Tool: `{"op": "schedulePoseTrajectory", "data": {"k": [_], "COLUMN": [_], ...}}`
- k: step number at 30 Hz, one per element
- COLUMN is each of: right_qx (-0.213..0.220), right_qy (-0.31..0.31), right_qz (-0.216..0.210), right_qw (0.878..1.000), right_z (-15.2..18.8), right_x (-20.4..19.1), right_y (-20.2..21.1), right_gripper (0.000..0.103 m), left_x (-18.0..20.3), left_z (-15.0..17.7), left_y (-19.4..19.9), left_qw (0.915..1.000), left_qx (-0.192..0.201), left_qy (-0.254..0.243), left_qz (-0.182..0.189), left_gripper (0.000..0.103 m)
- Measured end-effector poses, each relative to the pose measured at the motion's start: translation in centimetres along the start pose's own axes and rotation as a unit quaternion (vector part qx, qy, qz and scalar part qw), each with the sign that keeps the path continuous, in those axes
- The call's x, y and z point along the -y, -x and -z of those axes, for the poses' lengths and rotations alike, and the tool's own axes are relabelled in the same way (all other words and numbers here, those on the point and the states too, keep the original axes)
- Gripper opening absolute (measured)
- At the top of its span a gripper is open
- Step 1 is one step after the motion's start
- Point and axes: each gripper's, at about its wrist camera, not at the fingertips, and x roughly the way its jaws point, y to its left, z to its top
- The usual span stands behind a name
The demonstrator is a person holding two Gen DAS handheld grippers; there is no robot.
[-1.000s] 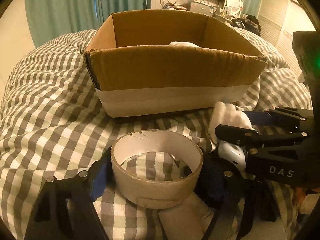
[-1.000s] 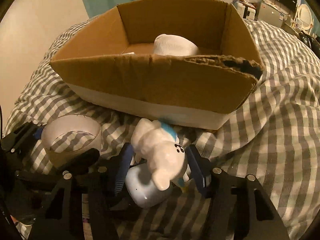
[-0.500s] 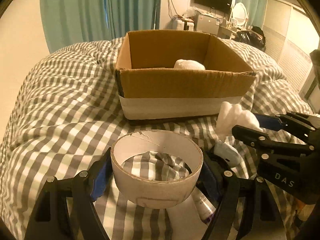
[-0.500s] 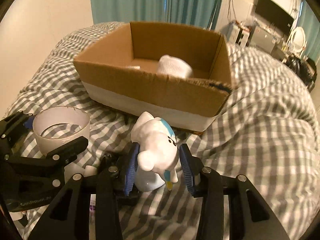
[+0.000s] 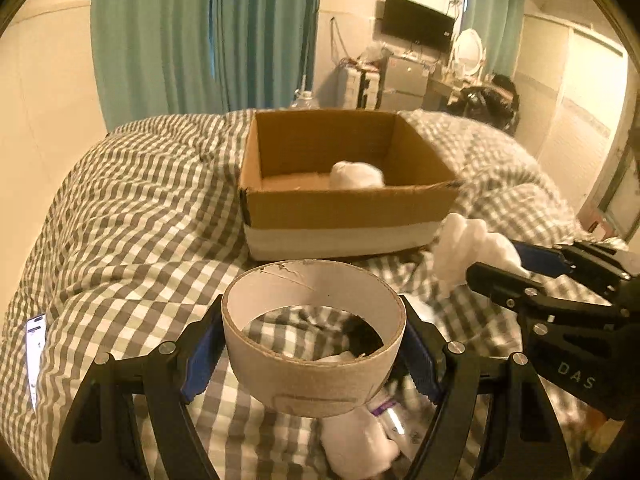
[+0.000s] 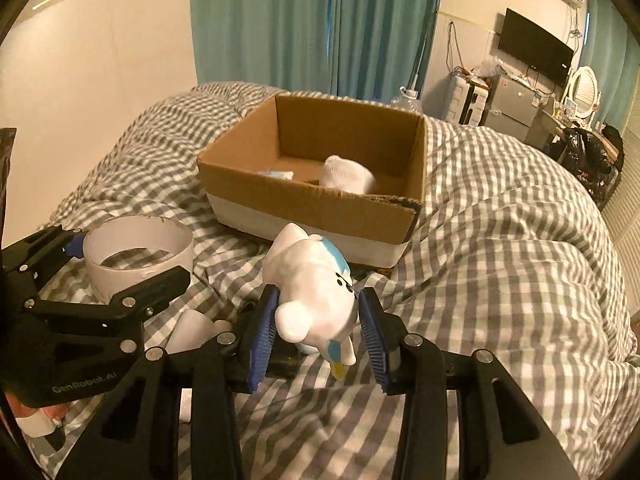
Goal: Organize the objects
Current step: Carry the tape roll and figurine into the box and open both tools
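Cardboard box (image 5: 344, 204) sits open-topped on a grey-and-white checked duvet (image 5: 132, 216), with a white band running along its lower front wall. Inside it lies a white rolled bundle (image 5: 356, 175) toward the right rear, and the right wrist view shows a small pale blue item (image 6: 276, 175) on the box floor to the left of that bundle. Left gripper (image 5: 314, 344) holds a wide white tape roll (image 5: 314, 354), its blue-padded fingers (image 5: 198, 356) pressed against the roll's outer wall on both sides; the roll is lifted above the duvet, short of the box. Right gripper (image 6: 318, 330) pinches a white figurine with blue markings (image 6: 310, 288) between its blue pads, the figurine tilted and raised above the bedding just in front of the box's near corner. Both grippers stand close beside each other, each visible in the other's view. Beneath the left gripper rest a white crumpled object (image 5: 356, 446) and a small tube with purple print (image 5: 390, 414). A phone (image 5: 35, 350) lies on the duvet at far left. Teal curtains (image 5: 200, 36) hang behind the bed.
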Motion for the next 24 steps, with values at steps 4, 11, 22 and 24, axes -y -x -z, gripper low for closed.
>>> {"op": "schedulePoseTrajectory", "data": {"k": [4,11,22,24], "right_qx": [0.013,0.055,0.106,0.102], "right_qy": [-0.003,0.021,0.038,0.038], "right_qz": [-0.001,0.014,0.025,0.027], "right_qw": [1.0,0.998,0.993,0.994], "right_z": [-0.5,-4.1,-14.3,-15.5], "right_x": [0.3,0.8,2.3,2.6], "right_y": [1.5,4.0,3.0,1.6], "right_gripper": [0.04,0.04,0.04,0.04], "left_x": [-0.3,-1.0,-1.2,-1.5], "left_z": [-0.7,-5.1,-16.1,-17.3], "left_y": [1.2,2.9,1.5,-0.3], "left_qw": [0.9999,0.9992,0.9953,0.9958], "left_qx": [0.009,0.036,0.091,0.086], "left_qy": [0.001,-0.002,-0.033,-0.032], "left_qz": [0.004,0.016,0.006,0.005], "left_gripper": [0.08,0.08,0.08,0.08]}}
